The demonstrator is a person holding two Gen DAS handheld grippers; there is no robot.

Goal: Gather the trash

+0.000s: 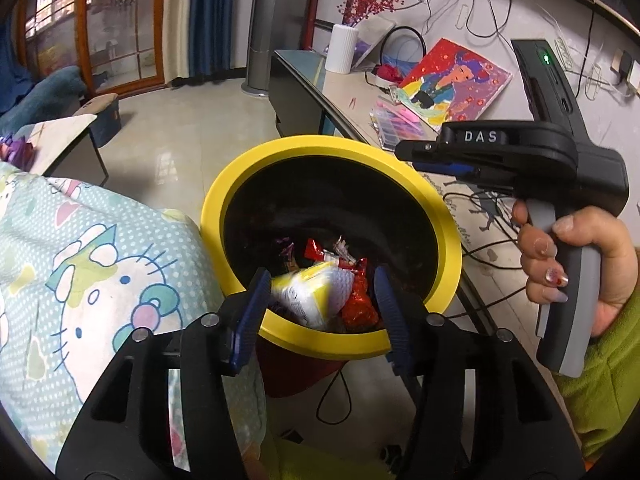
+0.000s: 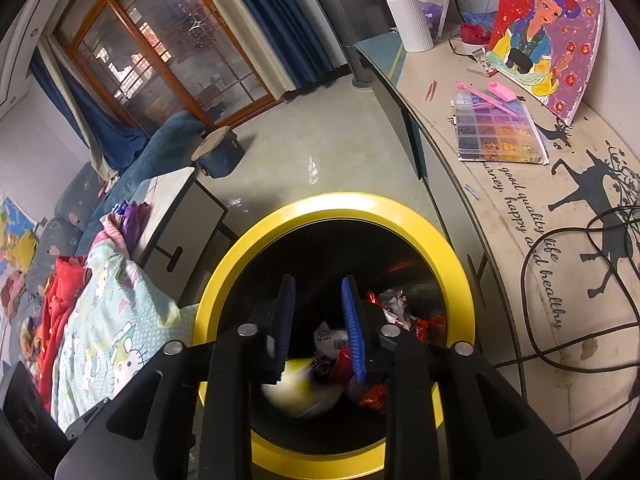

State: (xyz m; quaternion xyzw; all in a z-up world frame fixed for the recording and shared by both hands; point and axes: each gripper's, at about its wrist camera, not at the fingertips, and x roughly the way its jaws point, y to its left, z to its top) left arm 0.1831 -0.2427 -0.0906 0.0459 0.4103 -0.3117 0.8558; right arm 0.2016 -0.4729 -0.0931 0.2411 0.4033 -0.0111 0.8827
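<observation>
over the yellow-rimmed trash bin [image 1: 450, 240] both claws point steeply down into its mouth. left claw [image 1: 320, 300] has its blue pads parted, a blurred yellow-white packet [image 1: 308, 296] between them, its edge at the left pad; can't tell if it's touching. right claw [image 2: 318, 328] is partly open, pads [image 2: 354, 332] apart, nothing pinched; a blurred yellow-white packet [image 2: 296, 392] shows below its fingers inside the bin. right hand [image 1: 576, 264], in a green sleeve, wraps the grey handle, claw body level above the bin's right rim. red and silver wrappers [image 2: 396, 312] lie at the bin bottom. cartoon-cat blanket [image 1: 100, 264] touches the bin's left side. further right a surface [image 2: 560, 248] carries a bead organiser [image 2: 496, 132], a painting [image 2: 548, 40] and a white vase [image 2: 410, 22].
</observation>
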